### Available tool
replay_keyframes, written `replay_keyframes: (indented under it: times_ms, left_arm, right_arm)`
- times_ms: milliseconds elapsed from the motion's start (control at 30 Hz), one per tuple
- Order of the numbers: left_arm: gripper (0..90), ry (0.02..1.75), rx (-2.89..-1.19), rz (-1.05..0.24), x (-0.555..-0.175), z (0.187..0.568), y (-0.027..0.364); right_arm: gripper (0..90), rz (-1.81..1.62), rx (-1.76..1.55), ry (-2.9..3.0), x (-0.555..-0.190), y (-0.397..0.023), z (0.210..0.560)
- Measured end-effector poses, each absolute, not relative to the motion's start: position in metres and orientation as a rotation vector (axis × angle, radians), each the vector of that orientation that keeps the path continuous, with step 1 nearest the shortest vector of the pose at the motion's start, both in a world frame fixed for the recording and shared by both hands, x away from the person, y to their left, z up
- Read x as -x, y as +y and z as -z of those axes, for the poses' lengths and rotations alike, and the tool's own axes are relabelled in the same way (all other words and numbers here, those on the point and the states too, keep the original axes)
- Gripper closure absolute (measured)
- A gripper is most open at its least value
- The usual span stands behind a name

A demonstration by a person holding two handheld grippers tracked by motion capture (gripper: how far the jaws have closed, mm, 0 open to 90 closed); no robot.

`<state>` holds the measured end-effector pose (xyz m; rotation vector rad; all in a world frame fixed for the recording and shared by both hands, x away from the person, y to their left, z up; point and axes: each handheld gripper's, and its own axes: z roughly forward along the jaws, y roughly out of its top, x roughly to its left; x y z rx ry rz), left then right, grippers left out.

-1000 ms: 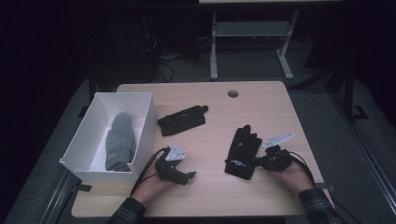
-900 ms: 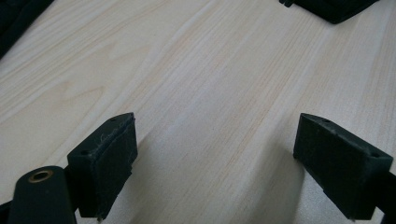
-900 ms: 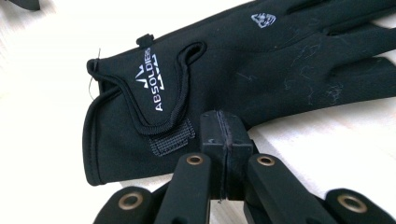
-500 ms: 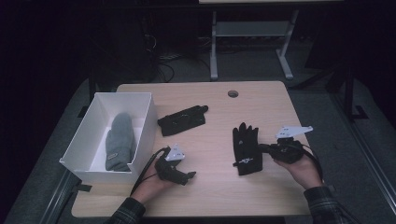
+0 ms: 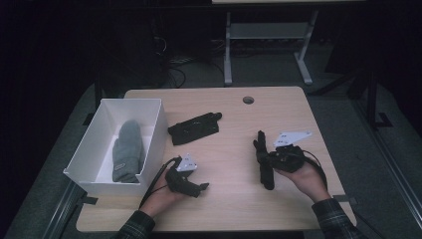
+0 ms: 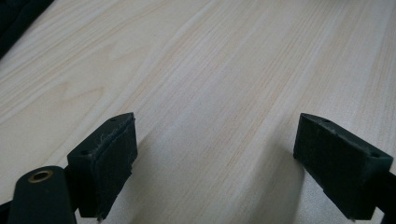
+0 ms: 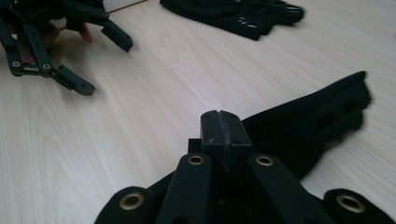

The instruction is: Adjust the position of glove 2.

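While the right gripper's (image 5: pixel 272 160) fingers pinch one black glove (image 5: pixel 263 162), half-raised off the bench (image 5: pixel 234 199), a grey mitten (image 5: pixel 127 149) already lies in the white box (image 5: pixel 154 130); another glove (image 5: pixel 195 127) waits beyond the left gripper's (image 5: pixel 198 188) wide-spread, empty fingers.

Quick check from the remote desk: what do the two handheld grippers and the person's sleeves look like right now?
Both are black linkage grippers with brass-coloured pivot pins. The left gripper has blocky black jaw pads, a pale grey three-cornered plate on top and a thin black cable trailing back. The right gripper carries a similar plate and its own black cable. Both sleeves are dark plaid.
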<state>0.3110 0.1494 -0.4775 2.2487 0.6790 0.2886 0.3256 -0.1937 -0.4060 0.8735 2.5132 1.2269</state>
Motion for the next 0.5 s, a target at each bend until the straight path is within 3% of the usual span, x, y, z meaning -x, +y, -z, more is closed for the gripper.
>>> replay_keyframes:
  times_ms: [67, 133, 233, 433, 500]
  left_arm:
    - [12.7, 0.675, -2.250, -0.293, -0.311, 0.477, 0.150]
    - [12.7, 0.676, -2.253, -0.292, -0.311, 0.477, 0.150]
    - [12.7, 0.678, -2.252, -0.290, -0.311, 0.477, 0.150]
    - [12.7, 0.677, -2.256, -0.288, -0.311, 0.477, 0.150]
    - [12.7, 0.677, -2.254, -0.287, -0.311, 0.477, 0.150]
  right_arm:
    - [88.0, -1.236, -0.871, 2.530, -0.328, -0.185, 0.410]
    - [79.4, -1.279, -0.871, 2.532, -0.331, -0.178, 0.412]
    - [76.2, -1.331, -0.844, 2.518, -0.331, -0.178, 0.410]
    - [89.4, -1.242, -0.886, 2.490, -0.331, -0.193, 0.413]
    - [90.0, -1.191, -0.904, 2.506, -0.333, -0.195, 0.421]
